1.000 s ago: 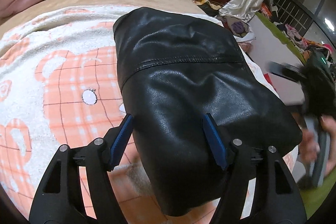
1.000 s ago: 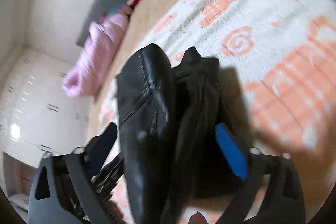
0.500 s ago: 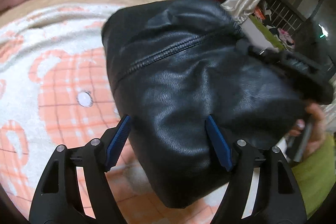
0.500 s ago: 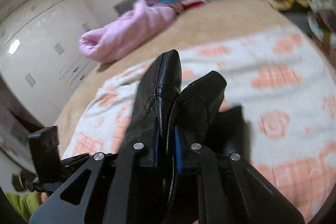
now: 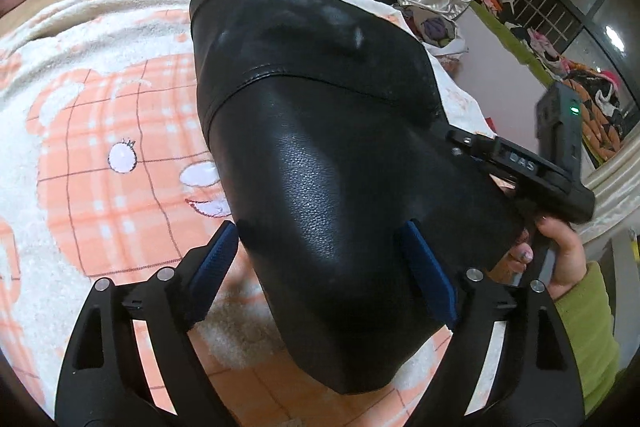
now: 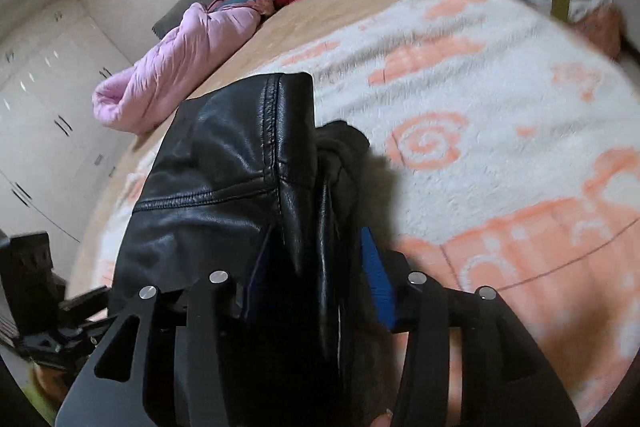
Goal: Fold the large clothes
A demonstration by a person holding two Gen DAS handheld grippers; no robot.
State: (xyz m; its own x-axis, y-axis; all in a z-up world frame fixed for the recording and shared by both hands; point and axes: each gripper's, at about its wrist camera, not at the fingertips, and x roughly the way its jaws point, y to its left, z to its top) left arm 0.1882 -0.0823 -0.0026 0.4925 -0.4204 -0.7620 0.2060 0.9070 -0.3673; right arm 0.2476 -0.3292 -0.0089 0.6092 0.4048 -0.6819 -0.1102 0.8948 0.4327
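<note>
Bed blanket (image 5: 100, 131) | black jacket (image 5: 320, 155) lay folded compact | your left gripper (image 5: 320, 267) had just been opening, straddling it, pads clear | right gripper (image 6: 316, 279) reopening around its edge, grip unclear | only release seemingly left

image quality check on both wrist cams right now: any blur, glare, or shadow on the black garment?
Left wrist: the black leather garment is sharp up close, with smeared white glare streaks on its far top; heavy fisheye bending at the edges. Right wrist: motion blur on the orange-and-white blanket, seams stay crisp, and a dark shadow falls right of the garment.
</note>
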